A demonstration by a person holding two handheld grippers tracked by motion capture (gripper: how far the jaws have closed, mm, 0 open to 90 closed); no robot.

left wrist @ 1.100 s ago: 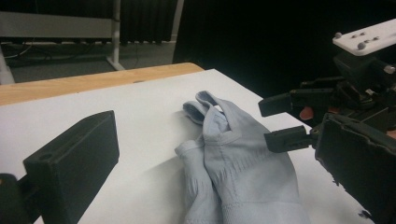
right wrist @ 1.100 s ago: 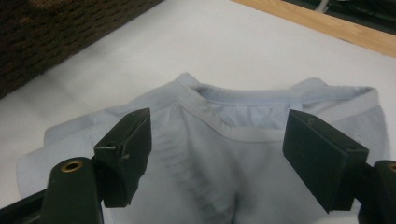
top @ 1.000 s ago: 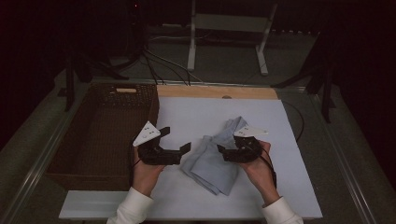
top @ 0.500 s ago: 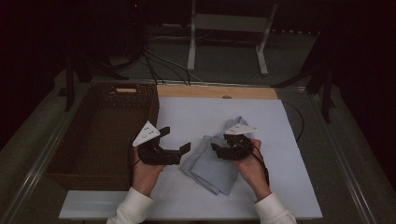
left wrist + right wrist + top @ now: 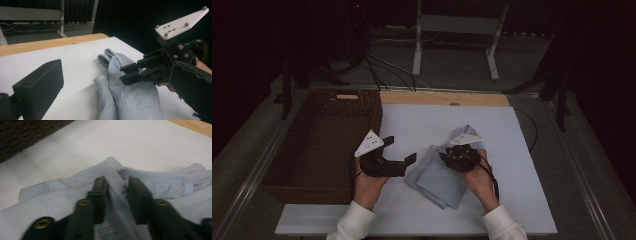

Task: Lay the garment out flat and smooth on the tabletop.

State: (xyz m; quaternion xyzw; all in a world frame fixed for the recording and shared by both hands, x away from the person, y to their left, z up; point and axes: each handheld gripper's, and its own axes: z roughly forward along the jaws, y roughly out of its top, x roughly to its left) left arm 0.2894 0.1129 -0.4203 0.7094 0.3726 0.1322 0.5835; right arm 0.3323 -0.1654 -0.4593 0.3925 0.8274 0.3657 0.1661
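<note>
A light blue knitted garment (image 5: 437,176) lies crumpled on the white sheet (image 5: 422,125). My right gripper (image 5: 445,153) rests on its upper part. Its jaws have just been closing, and a raised ridge of the garment (image 5: 62,195) is pinched between them at my right gripper (image 5: 116,180). The left gripper view shows that same right gripper (image 5: 123,72) gripping the cloth (image 5: 130,100) from the side. My left gripper (image 5: 399,149) hovers just left of the garment, open, with nothing between its fingers (image 5: 40,83).
A dark wicker basket (image 5: 374,112) stands along the sheet's left side, close to my left hand. A bare wooden strip (image 5: 442,98) borders the sheet's far edge. Cables and a white stand (image 5: 452,25) lie on the floor beyond the table.
The right gripper has edged a little to the left over the garment and its jaws have narrowed onto a fold of cloth. The left gripper has stayed where it was.
</note>
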